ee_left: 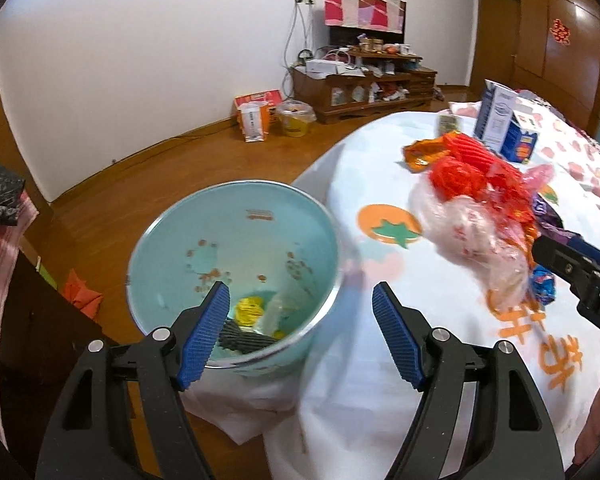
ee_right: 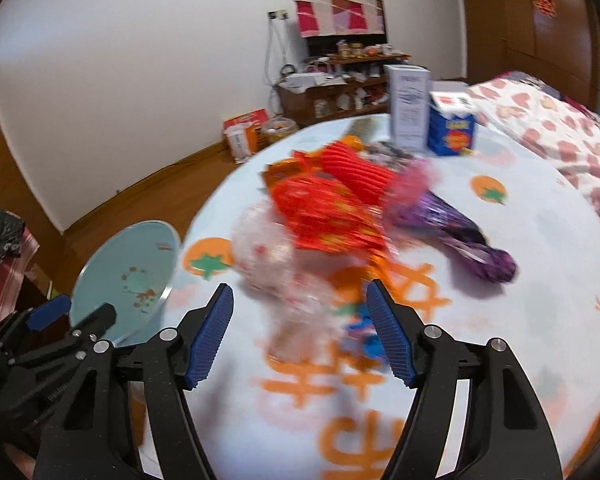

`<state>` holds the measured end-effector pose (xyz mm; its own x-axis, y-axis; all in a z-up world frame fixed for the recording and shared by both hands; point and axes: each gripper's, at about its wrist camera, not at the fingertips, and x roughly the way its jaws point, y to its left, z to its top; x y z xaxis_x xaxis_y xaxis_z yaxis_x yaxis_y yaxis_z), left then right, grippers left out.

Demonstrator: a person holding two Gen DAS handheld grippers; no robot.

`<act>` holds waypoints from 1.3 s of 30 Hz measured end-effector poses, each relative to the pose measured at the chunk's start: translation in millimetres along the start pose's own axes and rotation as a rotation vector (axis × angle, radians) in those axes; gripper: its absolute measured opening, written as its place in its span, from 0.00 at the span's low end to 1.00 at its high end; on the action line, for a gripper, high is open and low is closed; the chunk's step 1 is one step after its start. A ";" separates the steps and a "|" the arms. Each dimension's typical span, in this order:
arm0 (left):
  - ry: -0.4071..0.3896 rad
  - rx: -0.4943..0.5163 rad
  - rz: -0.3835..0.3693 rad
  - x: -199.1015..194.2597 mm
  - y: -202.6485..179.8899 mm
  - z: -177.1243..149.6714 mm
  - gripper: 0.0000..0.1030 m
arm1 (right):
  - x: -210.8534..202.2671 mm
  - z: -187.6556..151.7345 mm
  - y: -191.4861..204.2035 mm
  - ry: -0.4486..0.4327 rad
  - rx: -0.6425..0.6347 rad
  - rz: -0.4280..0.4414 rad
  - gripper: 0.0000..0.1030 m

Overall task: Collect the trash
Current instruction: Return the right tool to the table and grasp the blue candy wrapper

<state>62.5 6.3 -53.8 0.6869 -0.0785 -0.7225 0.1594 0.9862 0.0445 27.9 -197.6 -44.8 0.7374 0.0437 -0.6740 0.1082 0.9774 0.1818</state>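
A light blue bin (ee_left: 236, 240) stands on the floor at the table's edge, holding a yellow scrap (ee_left: 249, 308) and a dark ridged piece (ee_left: 244, 340). My left gripper (ee_left: 300, 292) hangs open above the bin's near rim, nothing between its pads. On the table lies a trash pile: red wrappers (ee_right: 328, 208), a clear plastic bag (ee_right: 268, 256), a purple wrapper (ee_right: 452, 220) and a blue wrapper (ee_right: 364, 332). My right gripper (ee_right: 300, 290) is open just in front of the pile, its pads touching nothing. The right wrist view is blurred.
The round table's white cloth (ee_right: 540, 280) has orange prints. A white carton (ee_right: 408, 108) and a blue box (ee_right: 452, 128) stand at its far side. A heart-patterned bed (ee_right: 548, 128) lies to the right, a wooden cabinet (ee_left: 364, 88) at the wall, dark furniture (ee_left: 32, 320) left of the bin.
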 end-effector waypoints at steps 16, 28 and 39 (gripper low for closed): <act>0.028 0.051 -0.039 12.1 -41.2 -5.9 0.70 | 20.4 -1.4 -56.5 0.032 0.075 -0.059 0.51; 0.025 0.065 -0.040 13.9 -58.6 2.8 0.70 | 35.9 -6.5 -63.2 0.098 0.083 0.022 0.24; -0.001 0.079 -0.080 10.6 -85.9 11.0 0.70 | -18.5 10.3 -103.1 -0.108 0.141 -0.117 0.23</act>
<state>63.9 -80.8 -57.6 0.6703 -0.1562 -0.7255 0.2688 0.9623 0.0411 10.1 -301.4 -43.7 0.7808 -0.0985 -0.6170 0.2841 0.9355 0.2101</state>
